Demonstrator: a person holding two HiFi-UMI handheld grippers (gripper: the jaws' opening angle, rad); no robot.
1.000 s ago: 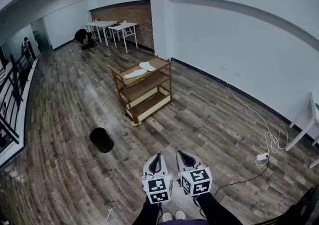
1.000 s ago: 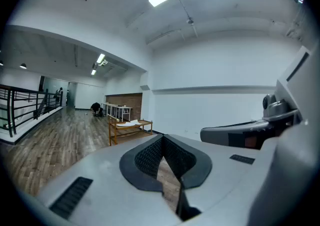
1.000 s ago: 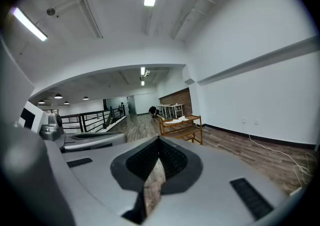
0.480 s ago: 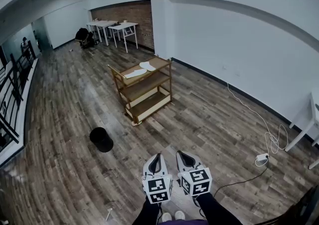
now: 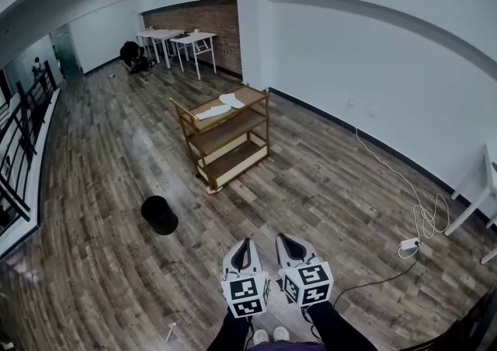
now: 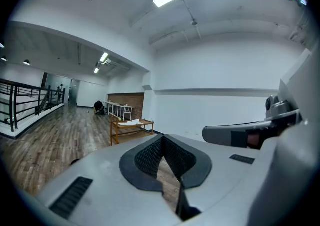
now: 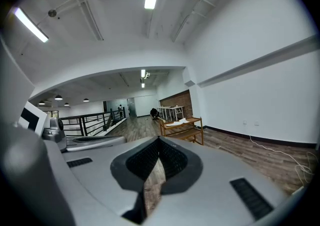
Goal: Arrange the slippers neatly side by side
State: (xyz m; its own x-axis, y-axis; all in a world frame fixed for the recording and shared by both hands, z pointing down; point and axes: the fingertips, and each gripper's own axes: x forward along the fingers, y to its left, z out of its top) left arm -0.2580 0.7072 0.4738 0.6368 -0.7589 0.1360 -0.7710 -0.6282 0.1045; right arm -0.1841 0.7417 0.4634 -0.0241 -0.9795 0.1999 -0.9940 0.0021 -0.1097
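Observation:
Two white slippers, one (image 5: 211,112) and the other (image 5: 231,100), lie apart on the top shelf of a wooden three-shelf rack (image 5: 227,142) across the floor. Both grippers are held low by the person's legs, far from the rack. The left gripper (image 5: 245,243) is shut with nothing in it, and so is the right gripper (image 5: 284,240). In the left gripper view the rack (image 6: 131,126) shows small beyond the shut left gripper (image 6: 162,138). The right gripper view has the rack (image 7: 182,125) beyond the shut right gripper (image 7: 159,140).
A black bin (image 5: 158,215) stands on the wood floor left of the path to the rack. A power strip with a white cable (image 5: 408,247) lies at the right, near a white table leg (image 5: 472,203). White tables (image 5: 178,41) and a crouching person (image 5: 130,54) are far back. A railing (image 5: 19,128) runs along the left.
The head view has shifted very slightly. Both grippers keep the same place and stay shut.

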